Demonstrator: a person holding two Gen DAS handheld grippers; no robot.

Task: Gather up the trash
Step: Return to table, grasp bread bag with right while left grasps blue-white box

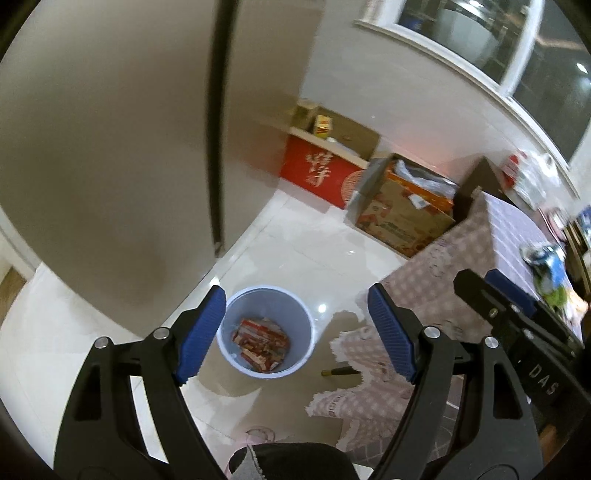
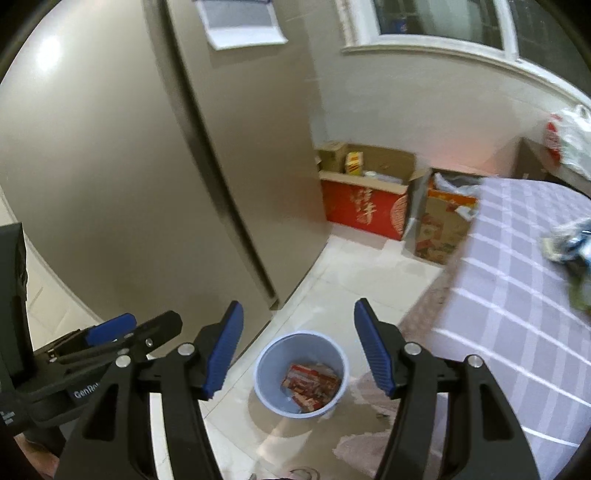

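— Two grippers are seen above a tiled floor (image 1: 303, 243); how are the jaws set?

— The left gripper (image 1: 297, 332) is held with its jaws spread wide, and nothing is gripped between the blue pads (image 1: 201, 334). The right gripper (image 2: 299, 349) is likewise released, its jaws parted and empty.

— Where is the trash found?

— Red packaging (image 1: 260, 345) is seen lying at the bottom of a pale blue bin (image 1: 266, 295), which is stood upright on the floor. The bin is framed between the jaws in both wrist views, well below them. More crumpled wrappers (image 2: 570, 240), blue, white and green, are left on the worktop (image 2: 517, 295), which is covered with a checked cloth; they are blurred.

— What is placed around the bin?

— A tall beige fridge (image 1: 110, 147) is stood behind it. Open cardboard boxes (image 1: 402, 214) are lined against the far wall, under a window (image 2: 443, 22). The cloth's lace edge (image 1: 354, 369) is hung just beside the bin.
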